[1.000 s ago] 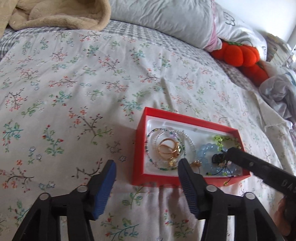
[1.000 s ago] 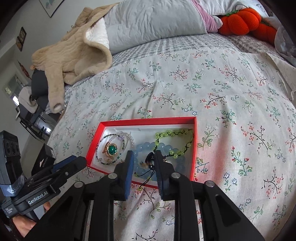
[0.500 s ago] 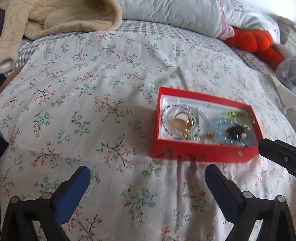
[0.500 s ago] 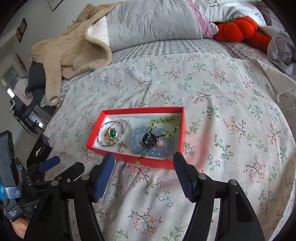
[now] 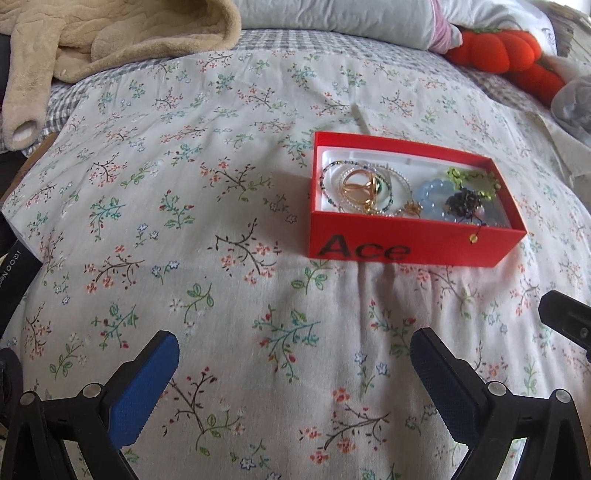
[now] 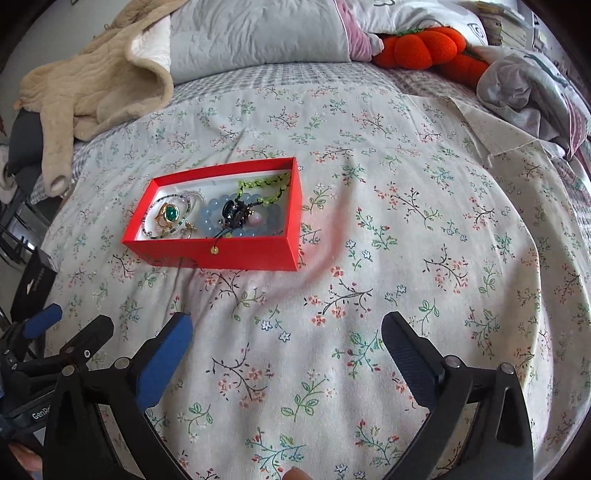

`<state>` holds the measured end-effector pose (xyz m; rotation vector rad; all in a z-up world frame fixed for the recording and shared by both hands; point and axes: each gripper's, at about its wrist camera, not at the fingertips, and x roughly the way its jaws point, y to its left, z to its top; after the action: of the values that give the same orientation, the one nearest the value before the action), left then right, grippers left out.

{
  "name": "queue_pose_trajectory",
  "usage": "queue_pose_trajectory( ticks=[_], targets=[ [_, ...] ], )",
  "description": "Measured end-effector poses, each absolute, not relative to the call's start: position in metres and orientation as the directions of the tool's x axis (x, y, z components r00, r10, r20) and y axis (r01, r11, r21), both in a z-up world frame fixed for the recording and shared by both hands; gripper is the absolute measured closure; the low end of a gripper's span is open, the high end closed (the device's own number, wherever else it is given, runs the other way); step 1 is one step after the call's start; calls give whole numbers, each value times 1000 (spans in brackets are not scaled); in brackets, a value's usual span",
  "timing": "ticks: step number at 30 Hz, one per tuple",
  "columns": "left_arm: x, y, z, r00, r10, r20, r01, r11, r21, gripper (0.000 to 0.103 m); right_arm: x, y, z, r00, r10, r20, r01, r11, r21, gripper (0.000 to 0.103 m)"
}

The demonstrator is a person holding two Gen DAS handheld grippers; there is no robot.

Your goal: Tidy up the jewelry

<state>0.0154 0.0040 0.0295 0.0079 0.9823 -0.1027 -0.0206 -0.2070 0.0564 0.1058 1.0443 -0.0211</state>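
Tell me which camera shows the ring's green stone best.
Right wrist: the green stone faces the lens inside the red box. Left wrist shows mainly the gold band, with the stone edge-on.

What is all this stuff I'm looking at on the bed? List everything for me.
Red box: one, lettered "Ace", on the floral bedspread.
Gold ring with green stone: one, left part of the box.
Thin beaded bracelets: several, around the ring.
Pale blue bead bracelet: one, right part of the box.
Black knotted charm: one, on the blue beads.
Lime green bead strand: one, back right of the box.
Beige fleece garment: one, far left.
Grey pillow: one, at the head.
Orange plush pumpkins: far right.
Left gripper: blue pads, open.
Right gripper: open.
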Motion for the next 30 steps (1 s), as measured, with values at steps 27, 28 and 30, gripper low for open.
queue_pose_trajectory(
  ticks=[27, 28, 30],
  targets=[
    [19, 4, 25, 559, -28, -829, 68, 998, 13, 0, -15, -193, 45, 482, -18, -876, 57, 998, 10, 0],
    [19, 3, 26, 560, -26, -828, 69, 998, 15, 0, -15, -193, 45, 481, -19, -877, 57, 998, 10, 0],
    [18, 3, 26, 562, -23, -827, 68, 997, 19, 0, -15, -193, 44, 479, -20, -878, 59, 998, 10, 0]
  ],
)
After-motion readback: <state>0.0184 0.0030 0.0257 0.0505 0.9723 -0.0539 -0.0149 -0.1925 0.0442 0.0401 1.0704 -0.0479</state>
